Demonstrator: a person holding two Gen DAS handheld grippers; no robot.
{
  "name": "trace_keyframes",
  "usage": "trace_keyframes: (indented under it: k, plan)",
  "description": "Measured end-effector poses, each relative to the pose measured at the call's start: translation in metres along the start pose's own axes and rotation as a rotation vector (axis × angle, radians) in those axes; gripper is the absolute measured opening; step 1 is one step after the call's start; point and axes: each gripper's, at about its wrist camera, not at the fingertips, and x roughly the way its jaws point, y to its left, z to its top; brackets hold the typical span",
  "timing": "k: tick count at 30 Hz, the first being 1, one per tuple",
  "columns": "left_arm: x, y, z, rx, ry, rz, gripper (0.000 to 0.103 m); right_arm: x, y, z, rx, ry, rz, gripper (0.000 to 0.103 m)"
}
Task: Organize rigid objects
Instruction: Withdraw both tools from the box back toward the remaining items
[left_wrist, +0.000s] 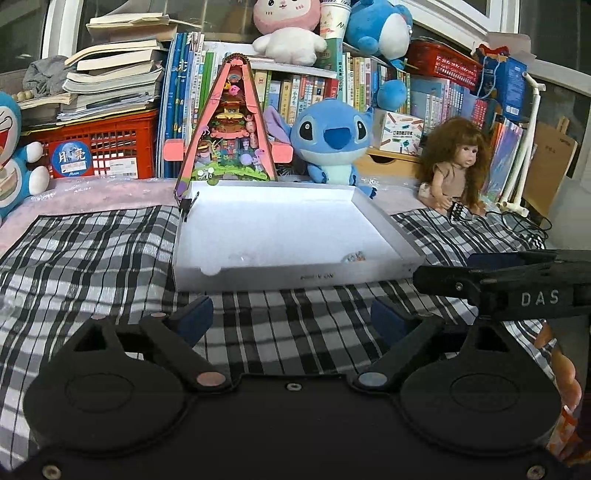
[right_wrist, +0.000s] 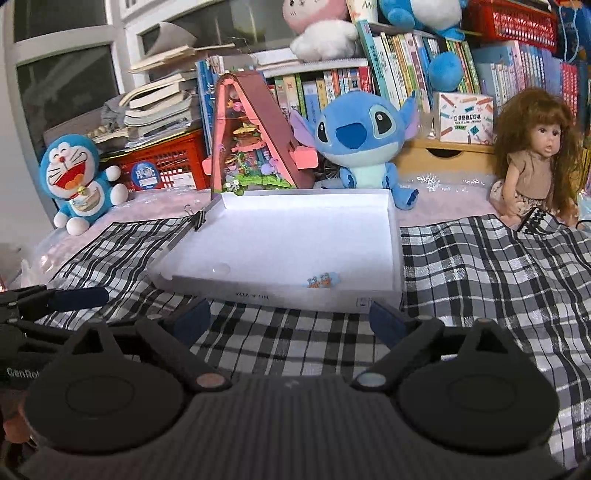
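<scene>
A blue Stitch plush (right_wrist: 360, 144) sits at about twelve o'clock behind the checked cloth (right_wrist: 491, 273), propped against a row of upright books (right_wrist: 332, 86). At ten o'clock a Doraemon plush (right_wrist: 79, 181) rests on the pink cover, just beside a red crate (right_wrist: 166, 162) that bears a pile of open books (right_wrist: 159, 103). At two o'clock a long-haired doll (right_wrist: 532, 158) sits at the cloth's far edge. Above the books, at twelve, a pink-and-white plush (left_wrist: 286, 27) and a blue plush (left_wrist: 380, 26) lie side by side on the shelf top. A second red crate (left_wrist: 443, 62) stands at one o'clock, over more books.
</scene>
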Motion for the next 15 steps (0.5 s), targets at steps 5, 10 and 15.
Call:
trace_keyframes:
  k: [5, 10, 15]
  plan:
    - [-0.012, -0.003, -0.022, 0.008, -0.033, -0.008, 0.09, -0.015, 0.002, -0.02, -0.028, -0.036, 0.001, 0.101]
    - [-0.02, -0.009, -0.042, 0.05, -0.042, 0.001, 0.09, -0.027, 0.004, -0.037, -0.05, -0.072, -0.006, 0.103]
    - [-0.025, -0.007, -0.057, 0.031, -0.036, 0.019, 0.09, -0.035, 0.005, -0.051, -0.06, -0.083, -0.013, 0.103]
